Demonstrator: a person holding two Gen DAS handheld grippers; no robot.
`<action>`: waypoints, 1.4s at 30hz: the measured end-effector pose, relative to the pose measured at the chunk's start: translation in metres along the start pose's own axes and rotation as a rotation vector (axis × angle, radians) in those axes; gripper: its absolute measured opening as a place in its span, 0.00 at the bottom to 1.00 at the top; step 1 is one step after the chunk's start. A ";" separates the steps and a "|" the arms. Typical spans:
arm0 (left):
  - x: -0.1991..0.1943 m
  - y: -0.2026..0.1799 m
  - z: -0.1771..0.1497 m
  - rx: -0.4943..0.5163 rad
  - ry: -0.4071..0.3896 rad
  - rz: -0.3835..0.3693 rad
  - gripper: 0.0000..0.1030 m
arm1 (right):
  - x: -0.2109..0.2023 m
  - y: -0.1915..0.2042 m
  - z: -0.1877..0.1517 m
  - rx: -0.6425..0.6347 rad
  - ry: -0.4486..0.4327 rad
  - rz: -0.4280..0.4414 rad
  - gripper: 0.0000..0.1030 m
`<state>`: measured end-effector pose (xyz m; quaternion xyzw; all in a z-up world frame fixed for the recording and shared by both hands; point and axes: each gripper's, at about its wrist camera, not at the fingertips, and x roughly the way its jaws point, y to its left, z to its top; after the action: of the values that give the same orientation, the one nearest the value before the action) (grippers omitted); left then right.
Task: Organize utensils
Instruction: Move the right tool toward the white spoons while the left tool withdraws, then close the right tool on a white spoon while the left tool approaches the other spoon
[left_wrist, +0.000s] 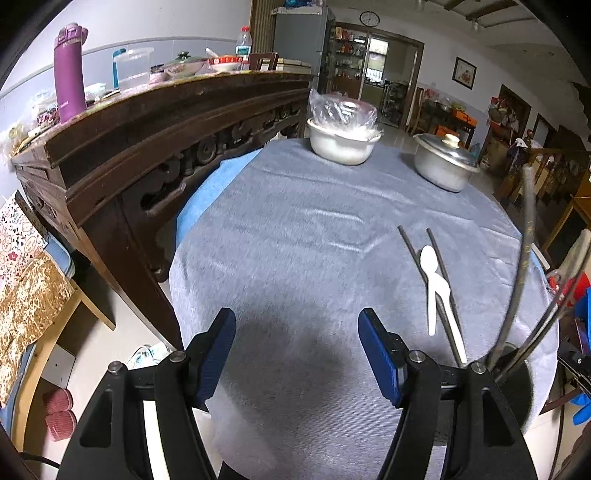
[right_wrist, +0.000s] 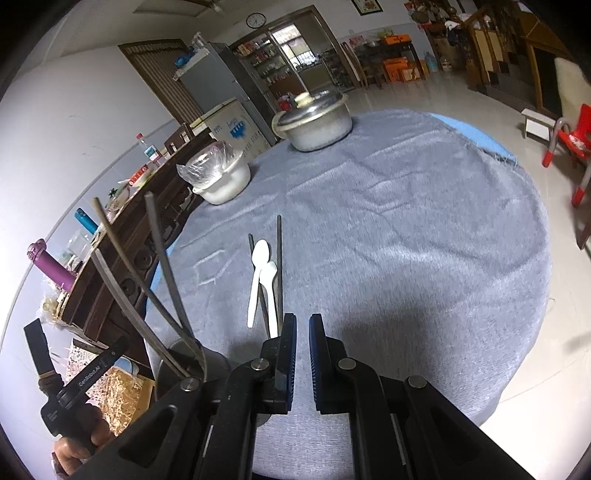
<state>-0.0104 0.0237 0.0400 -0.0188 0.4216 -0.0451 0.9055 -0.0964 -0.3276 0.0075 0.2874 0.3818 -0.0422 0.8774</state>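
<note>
Two white plastic spoons (left_wrist: 436, 284) (right_wrist: 260, 277) and two dark chopsticks (left_wrist: 441, 258) (right_wrist: 279, 258) lie together on the grey tablecloth. A dark utensil holder (left_wrist: 515, 365) (right_wrist: 184, 358) stands at the table's near edge with several chopsticks (left_wrist: 524, 258) (right_wrist: 162, 251) leaning in it. My left gripper (left_wrist: 297, 332) is open and empty above the cloth, left of the spoons and holder. My right gripper (right_wrist: 303, 332) has its jaws nearly together with nothing between them, just right of the near ends of the spoons and chopsticks.
A white pot with a plastic bag (left_wrist: 341, 136) (right_wrist: 221, 177) and a lidded metal pot (left_wrist: 443, 162) (right_wrist: 314, 122) stand at the far side. A carved dark wooden sideboard (left_wrist: 147, 147) (right_wrist: 122, 266) borders the table's left. A red child's chair (right_wrist: 569, 144) stands on the floor.
</note>
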 end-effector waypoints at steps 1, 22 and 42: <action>0.004 0.001 0.000 -0.003 0.008 0.000 0.67 | 0.003 -0.001 0.000 0.004 0.007 -0.001 0.08; 0.059 0.021 -0.007 -0.034 0.123 0.003 0.67 | 0.136 -0.007 0.042 0.014 0.303 0.275 0.11; 0.070 0.026 -0.008 -0.057 0.160 0.001 0.67 | 0.209 0.015 0.057 0.045 0.424 0.227 0.20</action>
<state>0.0297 0.0425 -0.0205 -0.0404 0.4936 -0.0339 0.8681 0.0920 -0.3156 -0.0999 0.3506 0.5215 0.1093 0.7702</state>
